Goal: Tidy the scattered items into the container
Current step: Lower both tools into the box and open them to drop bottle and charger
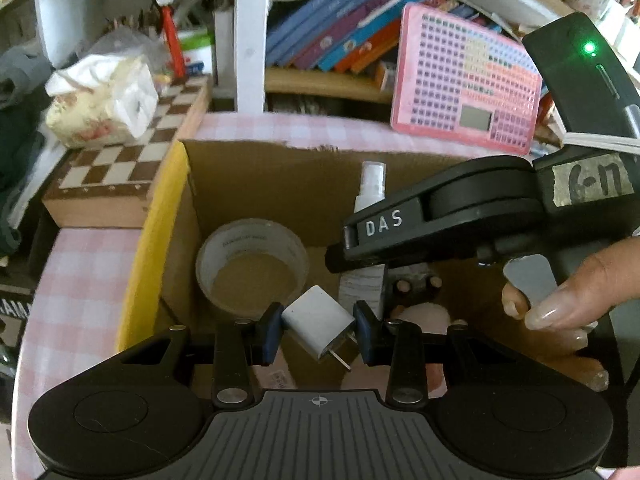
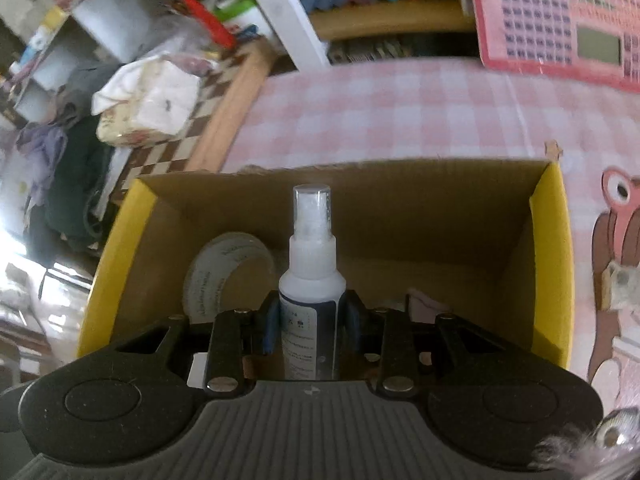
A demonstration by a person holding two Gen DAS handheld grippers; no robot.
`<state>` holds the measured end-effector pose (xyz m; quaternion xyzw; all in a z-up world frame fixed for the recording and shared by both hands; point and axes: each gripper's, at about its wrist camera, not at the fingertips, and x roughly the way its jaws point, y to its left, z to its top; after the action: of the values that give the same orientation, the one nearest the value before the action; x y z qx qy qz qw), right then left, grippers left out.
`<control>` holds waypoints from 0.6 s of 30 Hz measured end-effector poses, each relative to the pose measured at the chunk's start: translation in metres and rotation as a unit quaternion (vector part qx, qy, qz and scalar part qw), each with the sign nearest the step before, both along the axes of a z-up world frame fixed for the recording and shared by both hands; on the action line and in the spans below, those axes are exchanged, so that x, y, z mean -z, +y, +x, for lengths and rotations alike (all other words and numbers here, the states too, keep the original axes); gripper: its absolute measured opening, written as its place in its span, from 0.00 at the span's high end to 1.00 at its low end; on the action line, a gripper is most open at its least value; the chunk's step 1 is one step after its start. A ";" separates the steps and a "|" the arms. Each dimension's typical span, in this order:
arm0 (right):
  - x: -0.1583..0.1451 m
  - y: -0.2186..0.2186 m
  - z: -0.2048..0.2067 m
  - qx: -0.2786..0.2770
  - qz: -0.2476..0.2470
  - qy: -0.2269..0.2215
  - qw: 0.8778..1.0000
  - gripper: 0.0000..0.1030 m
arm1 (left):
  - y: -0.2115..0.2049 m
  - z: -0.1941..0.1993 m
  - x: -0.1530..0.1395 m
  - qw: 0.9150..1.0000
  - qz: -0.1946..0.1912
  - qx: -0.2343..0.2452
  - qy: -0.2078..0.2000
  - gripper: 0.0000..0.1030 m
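A cardboard box [image 1: 280, 184] with yellow side flaps [image 2: 554, 264] stands open on the pink checked table. My left gripper [image 1: 318, 330] is shut on a white plug adapter [image 1: 318, 322], prongs pointing down, held over the box. My right gripper [image 2: 310, 320] is shut on a white spray bottle [image 2: 312, 272], cap pointing away, also above the box; from the left wrist view the bottle [image 1: 370, 188] shows behind the right gripper's body [image 1: 440, 216]. A roll of clear tape [image 1: 252, 264] lies on the box floor at the left. A hand [image 1: 568, 308] holds the right gripper.
A chessboard box [image 1: 128, 160] with a crumpled tissue pack [image 1: 104, 100] sits left of the box. A pink keypad toy [image 1: 464, 80] leans against a bookshelf behind. A white shelf post [image 1: 250, 36] rises behind the box. Small items lie on the box floor [image 1: 416, 284].
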<state>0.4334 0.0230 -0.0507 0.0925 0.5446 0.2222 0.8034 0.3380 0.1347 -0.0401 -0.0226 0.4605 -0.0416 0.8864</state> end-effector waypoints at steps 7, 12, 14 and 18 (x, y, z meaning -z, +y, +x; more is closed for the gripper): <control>0.008 0.002 0.004 0.003 0.004 0.012 1.000 0.69 | -0.002 0.006 0.004 1.000 -0.002 0.004 0.010 0.63; -0.010 -0.006 -0.003 0.004 0.004 -0.024 1.000 0.58 | -0.002 -0.003 -0.011 0.999 -0.001 0.013 -0.033 0.46; -0.021 -0.011 -0.009 0.002 0.004 -0.045 0.999 0.58 | -0.002 -0.010 -0.019 0.999 -0.008 0.011 -0.050 0.46; -0.045 -0.019 -0.028 -0.003 0.008 -0.089 0.996 0.57 | -0.002 -0.032 -0.035 0.996 -0.019 0.017 -0.081 0.46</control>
<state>0.4052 0.0038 -0.0057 0.0770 0.4691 0.2367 0.8473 0.3064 0.1327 -0.0055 -0.0282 0.3869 -0.0670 0.9192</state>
